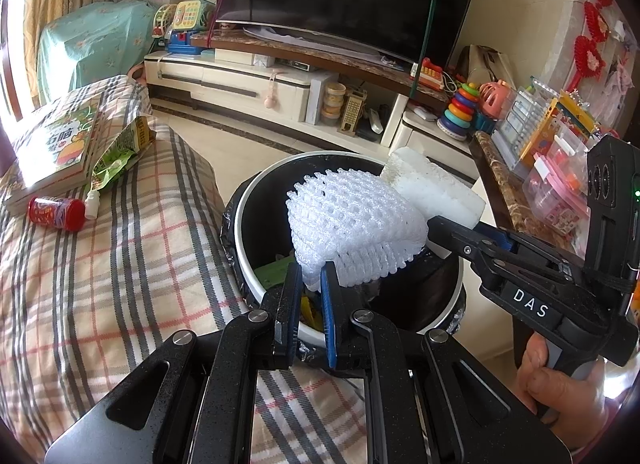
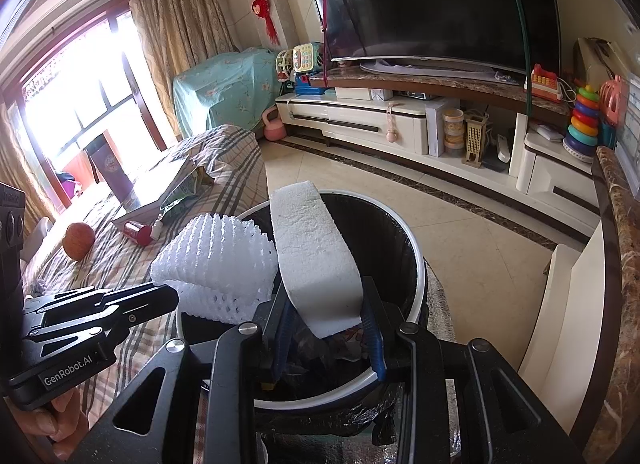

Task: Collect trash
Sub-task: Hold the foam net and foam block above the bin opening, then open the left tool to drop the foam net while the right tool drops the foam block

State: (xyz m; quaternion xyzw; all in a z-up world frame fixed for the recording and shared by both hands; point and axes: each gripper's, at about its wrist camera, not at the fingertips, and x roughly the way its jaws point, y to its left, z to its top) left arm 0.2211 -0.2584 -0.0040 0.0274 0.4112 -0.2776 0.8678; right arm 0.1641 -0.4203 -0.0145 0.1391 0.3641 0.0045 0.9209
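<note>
My left gripper [image 1: 310, 272] is shut on a white foam fruit net [image 1: 352, 223], pinching its lower edge above the open trash bin [image 1: 239, 232]. The bin has a white rim and a black liner, with green and yellow scraps inside. My right gripper [image 1: 436, 223] reaches in from the right, shut on a white foam block [image 1: 432, 187]. In the right wrist view the right gripper [image 2: 326, 304] clamps the foam block [image 2: 316, 252] by its near end over the bin [image 2: 418, 260]. The left gripper [image 2: 176, 292] holds the net [image 2: 216, 264] beside it, touching the block.
A plaid-covered couch [image 1: 100, 284] at the left bears a book [image 1: 56, 139], a green snack bag [image 1: 120, 151], a red bottle [image 1: 56, 213] and an apple [image 2: 79, 246]. A marble-topped counter [image 2: 624, 223] with toy boxes stands close on the right. The TV stand lies beyond open floor.
</note>
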